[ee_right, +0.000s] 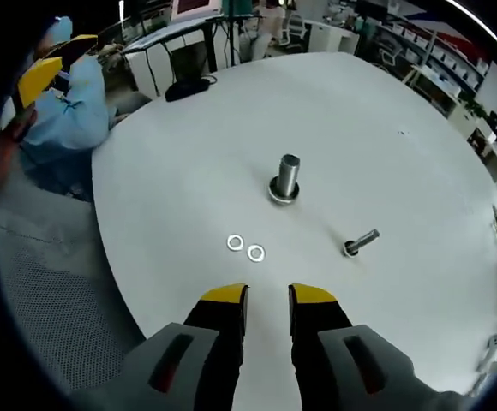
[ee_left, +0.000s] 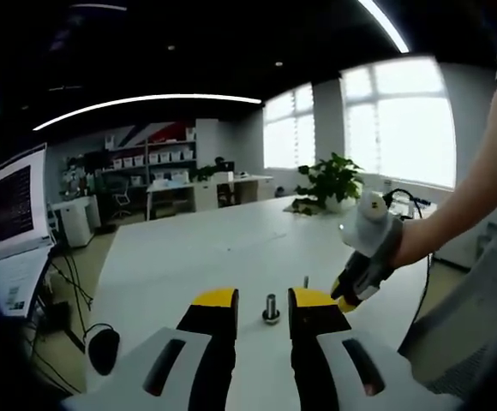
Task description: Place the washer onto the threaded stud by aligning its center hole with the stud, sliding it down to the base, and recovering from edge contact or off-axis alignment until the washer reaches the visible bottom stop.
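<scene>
I see two washers just ahead of my released, empty right tongs, the stud beyond, mid-table; left tongs also released.

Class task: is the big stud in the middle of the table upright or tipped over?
Upright. The big stud stands on its wide base on the table; the smaller stud nearby lies tipped.

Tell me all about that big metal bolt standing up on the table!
The bolt is shiny grey metal, a thick short post standing upright on a wider round base. It rests on the white table, apart from two small washers lying flat nearby. Nothing sits on it yet. A thinner bolt stands farther off.
</scene>
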Demonstrator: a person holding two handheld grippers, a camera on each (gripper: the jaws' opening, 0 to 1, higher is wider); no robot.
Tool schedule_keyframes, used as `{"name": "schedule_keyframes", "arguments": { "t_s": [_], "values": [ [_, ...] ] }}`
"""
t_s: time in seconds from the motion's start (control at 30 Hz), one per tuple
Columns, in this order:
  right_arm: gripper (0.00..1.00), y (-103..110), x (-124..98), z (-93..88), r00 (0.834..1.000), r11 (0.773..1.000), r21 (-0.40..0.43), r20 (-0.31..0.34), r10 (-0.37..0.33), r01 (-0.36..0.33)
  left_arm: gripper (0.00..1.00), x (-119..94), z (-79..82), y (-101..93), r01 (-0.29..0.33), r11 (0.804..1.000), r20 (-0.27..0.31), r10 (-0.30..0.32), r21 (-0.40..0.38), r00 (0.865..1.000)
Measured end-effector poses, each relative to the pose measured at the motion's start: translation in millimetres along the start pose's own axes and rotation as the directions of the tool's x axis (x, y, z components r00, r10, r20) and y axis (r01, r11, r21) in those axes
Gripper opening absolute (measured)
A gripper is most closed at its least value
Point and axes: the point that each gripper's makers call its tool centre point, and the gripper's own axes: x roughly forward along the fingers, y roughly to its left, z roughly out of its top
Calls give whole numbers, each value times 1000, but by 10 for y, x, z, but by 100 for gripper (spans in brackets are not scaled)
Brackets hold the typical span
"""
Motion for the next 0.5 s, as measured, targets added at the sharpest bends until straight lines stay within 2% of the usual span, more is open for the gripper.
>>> {"name": "schedule_keyframes", "arguments": {
  "t_s": [0.2,0.3,0.5],
  "values": [
    [21,64,209,55,999,999,33,-13,35,-34,21,-6,-23,18,-6,1000,-6,6,-4,1000],
    [21,101,298,34,999,999,19,-35,42,-42,21,1,-35,17,-5,1000,-13,5,0,1000],
    [21,65,412,37,998,998,48,-44,42,-39,21,2,-73,18,-10,1000,-31,11,10,999]
  ]
}}
